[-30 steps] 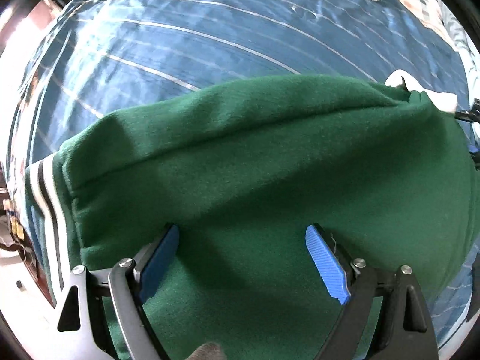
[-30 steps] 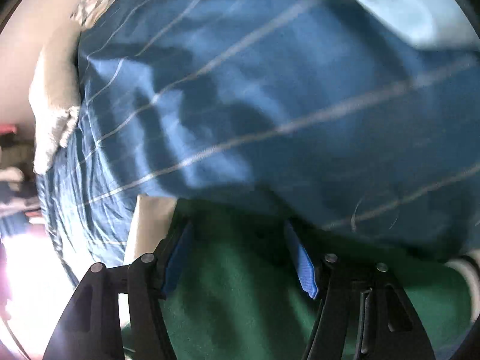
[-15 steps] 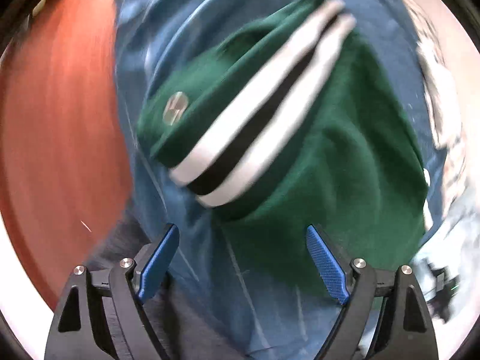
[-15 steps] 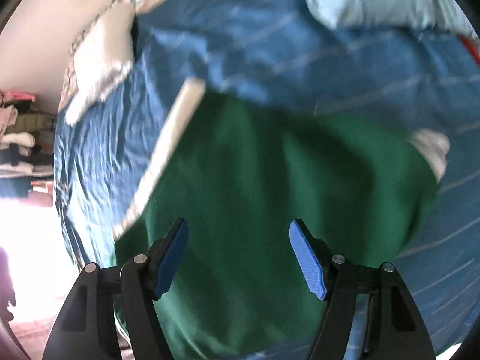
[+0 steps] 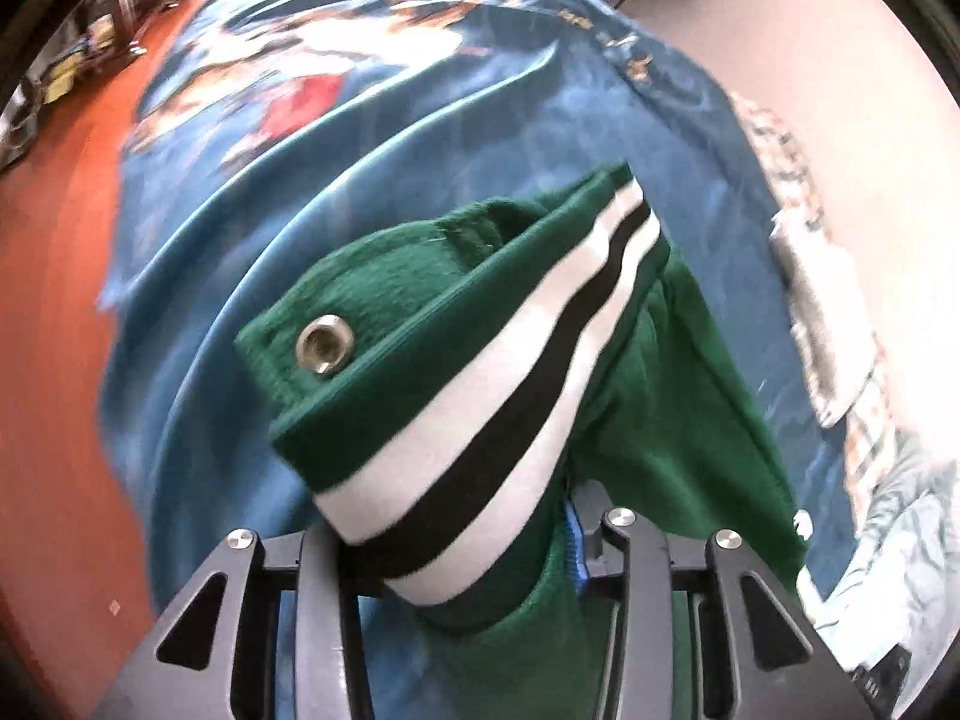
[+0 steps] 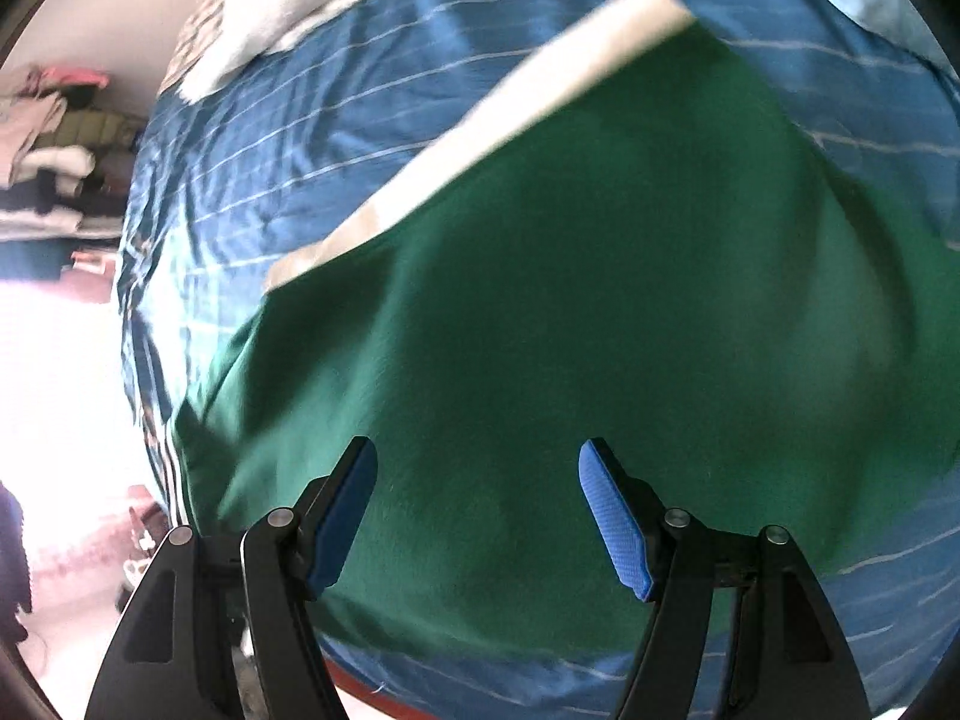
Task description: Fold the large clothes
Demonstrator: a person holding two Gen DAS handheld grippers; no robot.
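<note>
A green jacket [image 6: 570,276] with a white band along one edge lies spread on the blue striped bed cover [image 6: 312,138]. In the left wrist view its hem [image 5: 480,396], with white and black stripes and a metal snap [image 5: 326,346], fills the space between my fingers. My left gripper [image 5: 474,546] is shut on this striped hem; the cloth hides the pads. My right gripper [image 6: 477,516] is open and empty, hovering over the near part of the jacket.
A white towel or pillow [image 6: 288,0] lies at the far side of the bed. Stacked clothes [image 6: 54,144] stand on shelves to the left. An orange-brown floor [image 5: 54,300] shows beside the bed in the left wrist view.
My left gripper swung to the jacket's striped hem and closed on it. My right gripper let go of the jacket, opened and pulled back above it.
</note>
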